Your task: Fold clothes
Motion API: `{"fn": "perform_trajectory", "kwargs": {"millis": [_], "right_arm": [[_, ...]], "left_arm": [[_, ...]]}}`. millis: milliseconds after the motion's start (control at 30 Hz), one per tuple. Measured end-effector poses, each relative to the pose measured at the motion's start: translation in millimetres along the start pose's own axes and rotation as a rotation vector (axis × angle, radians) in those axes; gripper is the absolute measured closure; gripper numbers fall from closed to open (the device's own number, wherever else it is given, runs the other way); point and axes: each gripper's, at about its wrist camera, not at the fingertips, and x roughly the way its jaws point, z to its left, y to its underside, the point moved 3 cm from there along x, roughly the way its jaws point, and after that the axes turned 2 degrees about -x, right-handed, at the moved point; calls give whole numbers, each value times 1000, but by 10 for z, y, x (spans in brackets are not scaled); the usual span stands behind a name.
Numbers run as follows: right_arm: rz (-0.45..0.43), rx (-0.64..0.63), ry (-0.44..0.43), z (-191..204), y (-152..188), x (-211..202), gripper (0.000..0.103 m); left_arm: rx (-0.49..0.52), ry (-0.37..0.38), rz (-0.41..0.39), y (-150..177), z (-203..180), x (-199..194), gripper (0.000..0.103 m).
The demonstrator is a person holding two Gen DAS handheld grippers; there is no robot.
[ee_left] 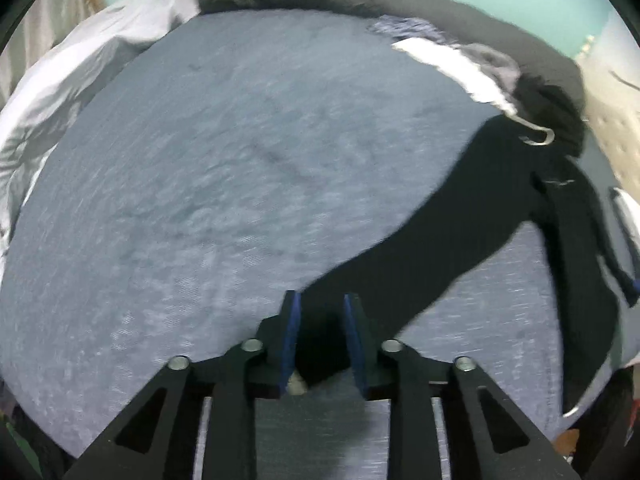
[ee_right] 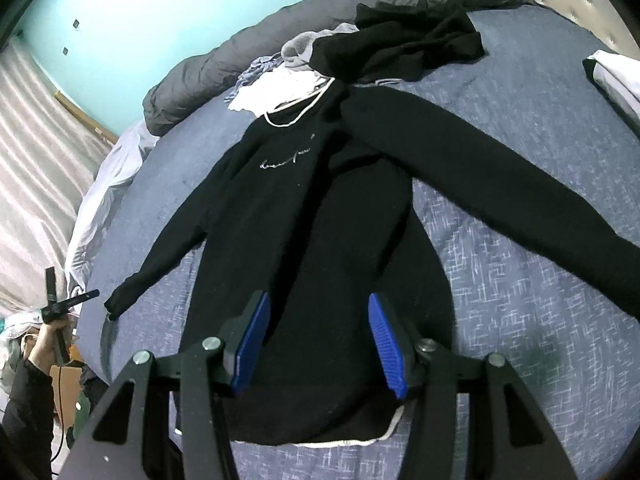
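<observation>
- Right fingers [ee_right: 318,344]: apart, blue pads well clear of each other, gripping nothing. They hang over the lower body of the sweater [ee_right: 320,220], close to its hem.
- Hem: a white edge peeks from under the hem at the near side. Cannot tell whether it is a lining or a second layer.
- Left fingers [ee_left: 320,336]: partly parted, pads not pressing on anything I can see. The cuff end of the left sleeve [ee_left: 420,240] lies between and just beyond them; I read it as loose, not held. That view is blurred, so I hold this loosely.
- Sweater: black, front up with small script on the chest, flat on the bed [ee_right: 520,280]. Body runs away from me, collar at the far end. Left sleeve angles out toward the bed's edge; right sleeve [ee_right: 500,184] stretches long across the blue cover.
- Judgement on the step: both sleeves are spread, so next comes bringing a sleeve in across the body. To do it well: pinch the cuff only, no bed cover with it; lift just enough to clear the body; lay the sleeve straight with the shoulder crease in line with the side seam; smooth before letting go.
- Risk: dark cloth on dark cloth, easy to catch two layers or drag the body askew. The right fingers could pin the hem while the left carries.
- Far: a pile of clothes [ee_right: 400,44], black, grey and white, touches the collar. Keep the fold clear of it.
- Beyond that, a grey duvet [ee_right: 248,56] along the bed's far edge.
</observation>
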Motion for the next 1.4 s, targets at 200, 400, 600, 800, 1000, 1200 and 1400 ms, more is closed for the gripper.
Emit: {"fn": "perform_trajectory", "kwargs": {"millis": [200,400,600,800,1000,1200,1400], "right_arm": [[61,20,26,-264,20,30,39],[133,39,75,-610,91,42,38],[230,-26,59,-583,271,181,38],[332,-126,97,-442,439,515,42],[277,-124,62,-474,390,445,94],[145,-63,52,-706,205,-69,96],[155,53,165,-1253,203,-210,97]], "left_arm": [[35,151,-18,-144,-727,16,46],[72,252,18,-116,-1435,192,24],[153,277,77,47,-1997,337,20],[176,289,72,53,-2292,286,15],[196,307,53,32,-2464,117,12],[219,314,55,54,-2594,83,11],[238,330,81,148,-2737,167,10]]}}
